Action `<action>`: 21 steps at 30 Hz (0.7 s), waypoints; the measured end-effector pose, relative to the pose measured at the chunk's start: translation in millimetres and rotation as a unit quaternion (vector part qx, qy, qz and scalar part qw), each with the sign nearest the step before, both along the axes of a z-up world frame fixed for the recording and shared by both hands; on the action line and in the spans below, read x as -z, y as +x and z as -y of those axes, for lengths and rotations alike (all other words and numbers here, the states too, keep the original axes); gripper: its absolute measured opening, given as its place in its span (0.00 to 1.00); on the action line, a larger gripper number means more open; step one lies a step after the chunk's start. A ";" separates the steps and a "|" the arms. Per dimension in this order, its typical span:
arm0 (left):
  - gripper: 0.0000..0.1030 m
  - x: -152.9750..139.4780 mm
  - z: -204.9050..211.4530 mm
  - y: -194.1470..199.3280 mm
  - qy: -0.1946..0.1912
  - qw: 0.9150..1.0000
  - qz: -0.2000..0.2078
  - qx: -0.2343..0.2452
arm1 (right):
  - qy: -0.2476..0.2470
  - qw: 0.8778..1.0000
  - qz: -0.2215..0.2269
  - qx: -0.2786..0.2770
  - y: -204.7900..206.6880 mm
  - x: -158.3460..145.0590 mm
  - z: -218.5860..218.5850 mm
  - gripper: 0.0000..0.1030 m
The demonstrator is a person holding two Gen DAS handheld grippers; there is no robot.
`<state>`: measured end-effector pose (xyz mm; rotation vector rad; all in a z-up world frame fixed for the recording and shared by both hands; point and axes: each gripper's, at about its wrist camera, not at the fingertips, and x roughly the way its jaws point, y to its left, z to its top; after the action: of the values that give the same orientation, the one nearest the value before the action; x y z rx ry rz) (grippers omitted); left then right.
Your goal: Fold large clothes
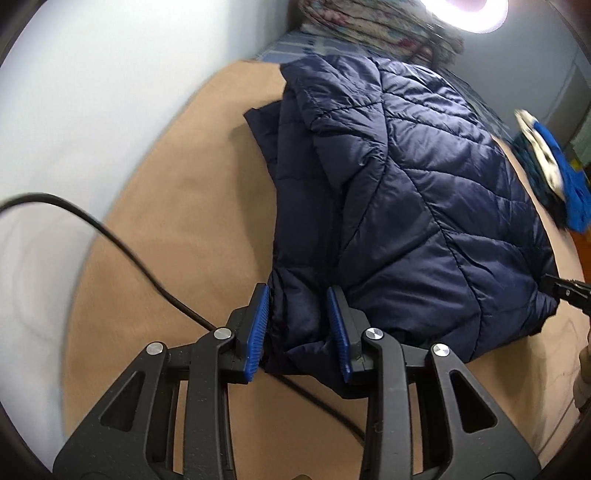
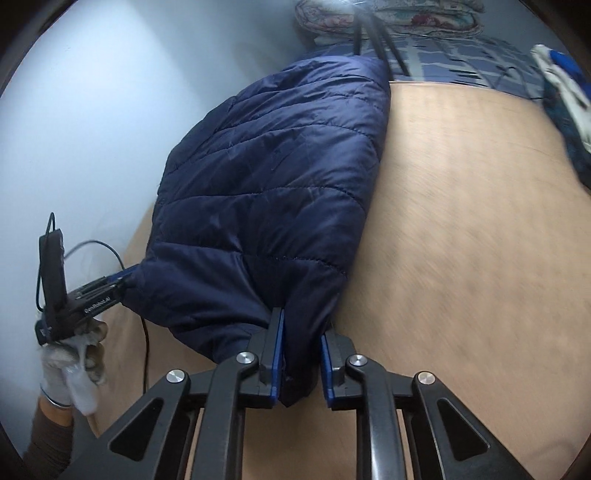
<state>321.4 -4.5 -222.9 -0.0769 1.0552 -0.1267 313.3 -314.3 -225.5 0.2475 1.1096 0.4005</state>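
Note:
A navy quilted puffer jacket [image 1: 406,177] lies folded on a tan board [image 1: 177,229]. My left gripper [image 1: 299,325] is shut on the jacket's near left corner, blue pads pressing the fabric from both sides. My right gripper [image 2: 301,354] is shut on the jacket's [image 2: 273,177] other near corner. In the right wrist view the left gripper [image 2: 114,282] shows at the jacket's left edge, held by a gloved hand [image 2: 74,362]. In the left wrist view the right gripper's tip [image 1: 565,291] shows at the jacket's right edge.
A black cable [image 1: 122,243] runs across the board on the left. A white wall [image 1: 92,92] borders the board. A blue checked bedsheet [image 2: 461,62] and floral quilt [image 1: 369,22] lie beyond. A blue and white garment pile [image 1: 554,166] sits at the right.

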 end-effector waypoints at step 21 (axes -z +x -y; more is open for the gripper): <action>0.31 -94.7 24.3 -69.7 -0.040 0.993 0.095 0.059 | -0.119 0.978 0.171 -0.007 -97.5 -88.5 35.4 0.54</action>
<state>251.6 -28.8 -128.2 -0.0732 0.8645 -0.2778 215.8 -349.6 -137.0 -0.0418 0.8111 0.3048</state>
